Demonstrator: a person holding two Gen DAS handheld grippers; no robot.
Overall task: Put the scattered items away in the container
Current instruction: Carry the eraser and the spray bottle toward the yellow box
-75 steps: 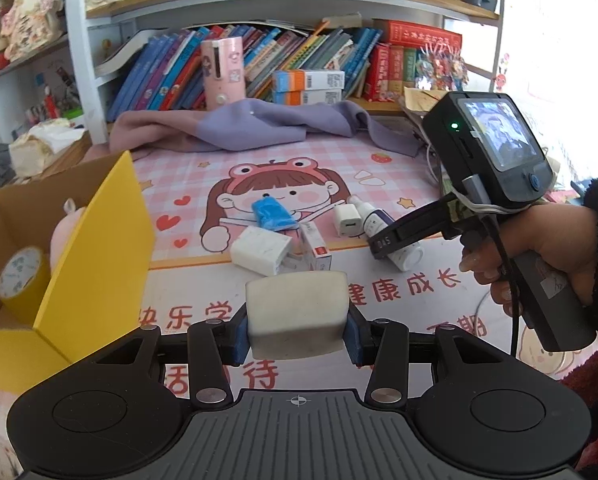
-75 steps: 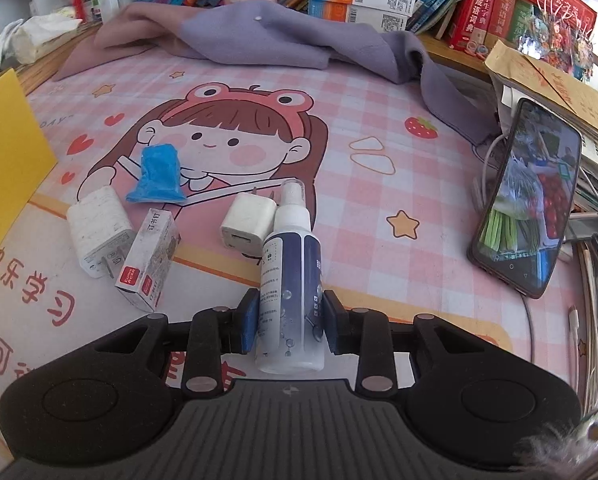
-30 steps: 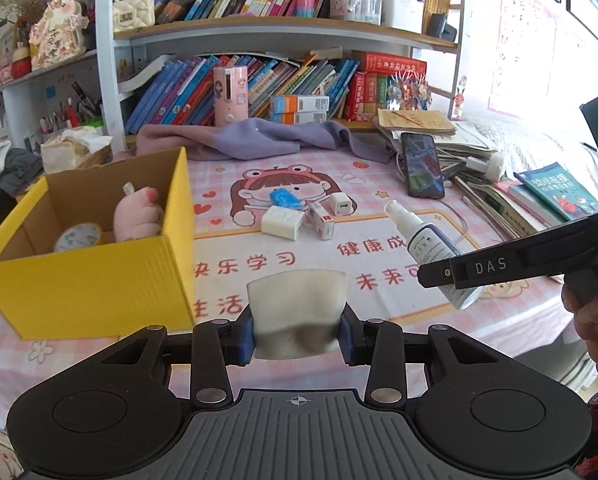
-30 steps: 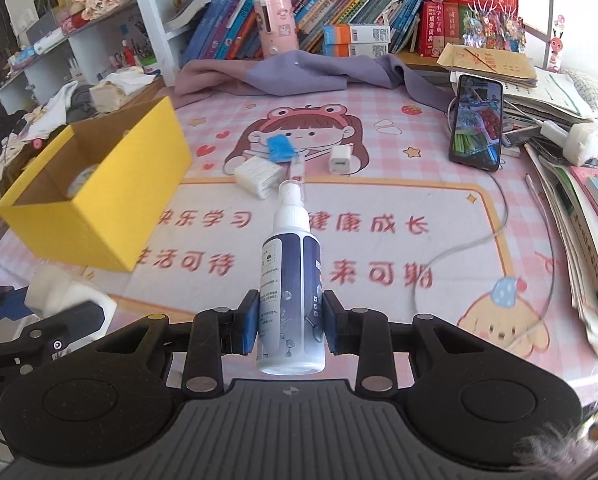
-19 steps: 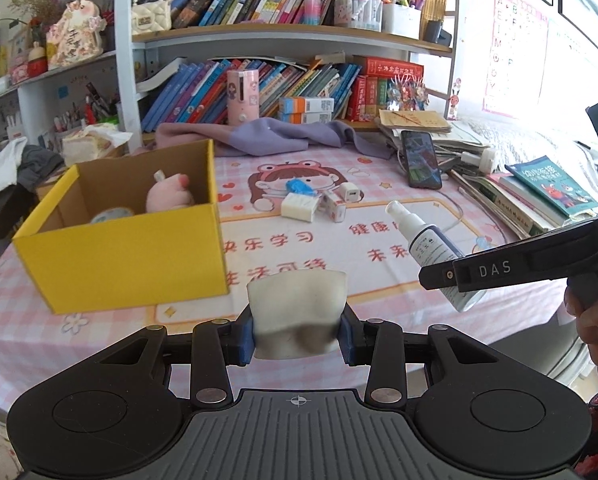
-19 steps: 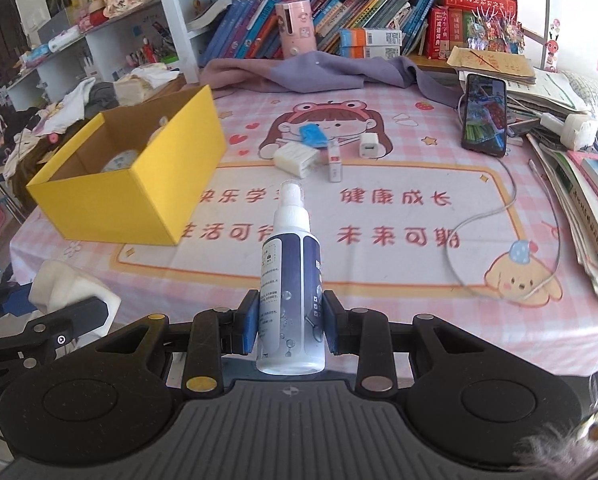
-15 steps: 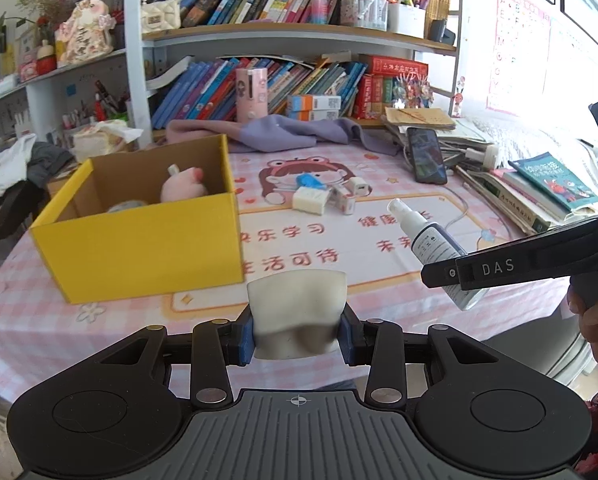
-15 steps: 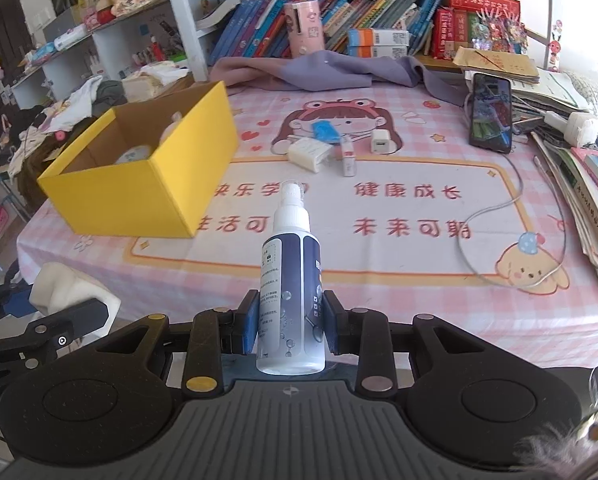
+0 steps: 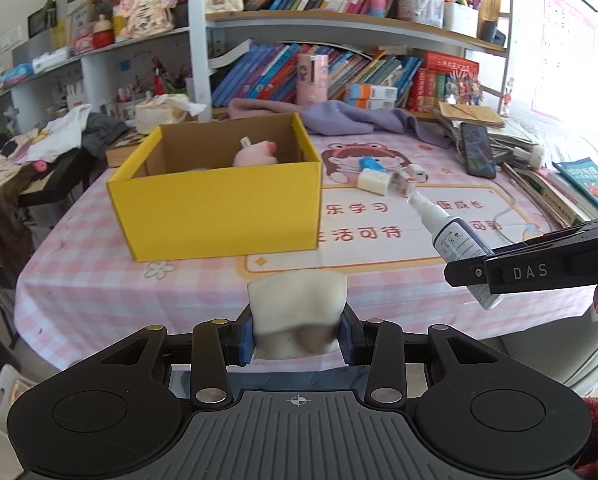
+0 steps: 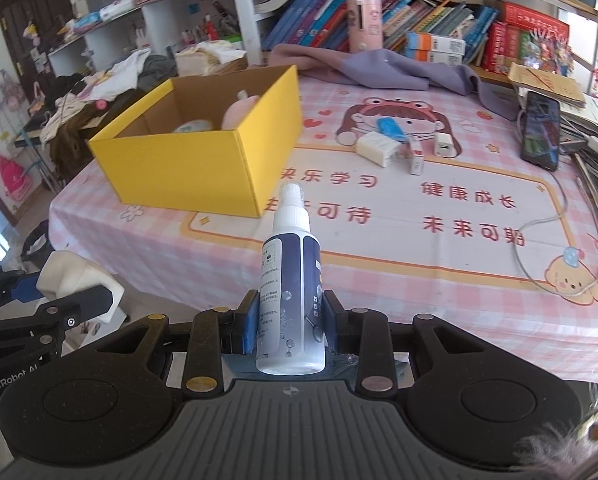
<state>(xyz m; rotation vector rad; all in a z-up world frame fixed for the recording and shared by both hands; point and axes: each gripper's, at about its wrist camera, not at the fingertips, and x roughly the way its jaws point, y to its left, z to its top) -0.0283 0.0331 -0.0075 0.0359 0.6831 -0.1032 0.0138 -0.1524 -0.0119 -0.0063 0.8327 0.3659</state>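
My left gripper (image 9: 297, 338) is shut on a white sponge block (image 9: 297, 312), held off the table's near edge. My right gripper (image 10: 290, 322) is shut on a spray bottle (image 10: 291, 280) with a white nozzle and dark label; it also shows in the left wrist view (image 9: 451, 240). The yellow cardboard box (image 9: 219, 204) stands open on the left of the table, with a pink plush toy (image 9: 255, 156) and a tape roll (image 10: 193, 126) inside. On the mat lie a white charger block (image 10: 375, 148), a blue packet (image 10: 391, 127), a small red-and-white box (image 10: 417, 160) and a white plug (image 10: 443, 145).
A pink cartoon mat (image 10: 439, 216) covers the table. A phone (image 10: 539, 132) and a white cable (image 10: 539, 240) lie at the right beside stacked books (image 9: 579, 188). A purple cloth (image 10: 379, 66) and bookshelves stand behind. Clothes (image 10: 99, 80) are piled left of the table.
Both grippers have pulled back and away from the table, holding their items. The yellow box now sits farther ahead and more central in both views.
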